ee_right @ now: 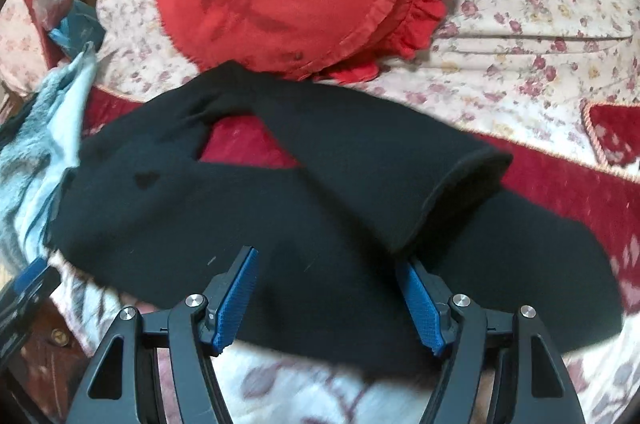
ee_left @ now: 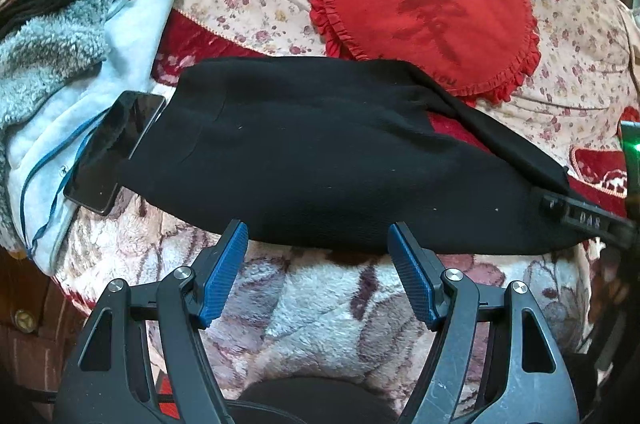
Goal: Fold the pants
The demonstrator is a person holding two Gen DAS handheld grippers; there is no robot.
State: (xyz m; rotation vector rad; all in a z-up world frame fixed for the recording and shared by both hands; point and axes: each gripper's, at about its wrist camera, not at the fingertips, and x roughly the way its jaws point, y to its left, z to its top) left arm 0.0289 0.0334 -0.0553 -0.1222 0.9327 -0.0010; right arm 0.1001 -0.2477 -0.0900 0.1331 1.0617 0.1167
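- Both tongs, left and right, hang open, gripping nothing.
- Pants lie crooked on the bed.
- I'd pinch the loose leg's hem and square it up first.

the black pants run off the left view's right edge, waistband lettering too small to read. they cover part of the phone. the right view is blurred; pants hide the bed beneath.

We see matt black knit pants, a fluffy fleece blanket, and a glossy phone.
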